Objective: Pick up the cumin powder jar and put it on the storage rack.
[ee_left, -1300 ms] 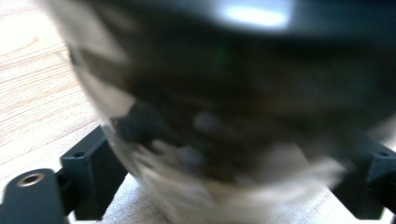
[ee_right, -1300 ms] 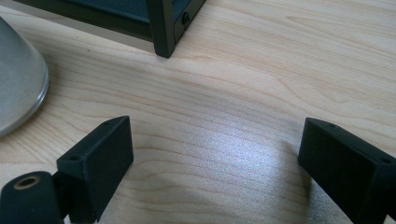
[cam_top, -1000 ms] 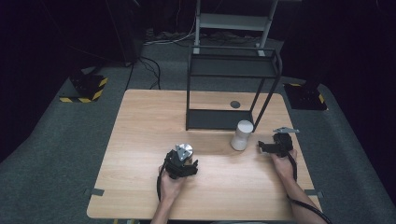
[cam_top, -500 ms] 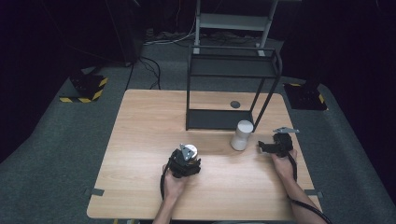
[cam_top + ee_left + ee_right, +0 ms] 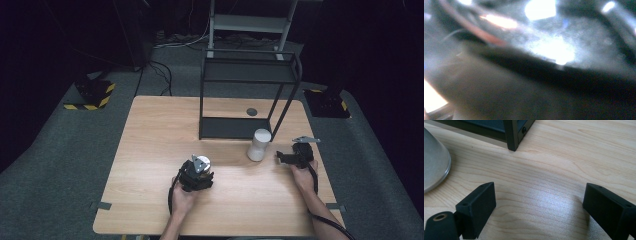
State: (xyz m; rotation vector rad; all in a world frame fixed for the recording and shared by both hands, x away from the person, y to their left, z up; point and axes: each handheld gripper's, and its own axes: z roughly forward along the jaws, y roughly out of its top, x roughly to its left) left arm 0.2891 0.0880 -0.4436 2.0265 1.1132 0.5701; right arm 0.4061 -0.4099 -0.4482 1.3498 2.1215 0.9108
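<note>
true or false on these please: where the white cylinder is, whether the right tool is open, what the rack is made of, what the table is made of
1. The white cylindrical container stands on the rack's lower shelf. False: it stands on the light wooden table, just in front of the rack.
2. The right tool is open with bare wood between its jaws. True.
3. The black metal two-shelf rack is white plastic. False: it is black metal.
4. The table is wood. True.

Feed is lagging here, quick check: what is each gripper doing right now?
Left gripper: closed; its own view is a blur, so whether it holds anything cannot be told.
Right gripper: open, nothing between its fingers, beside the white cylinder.
</note>
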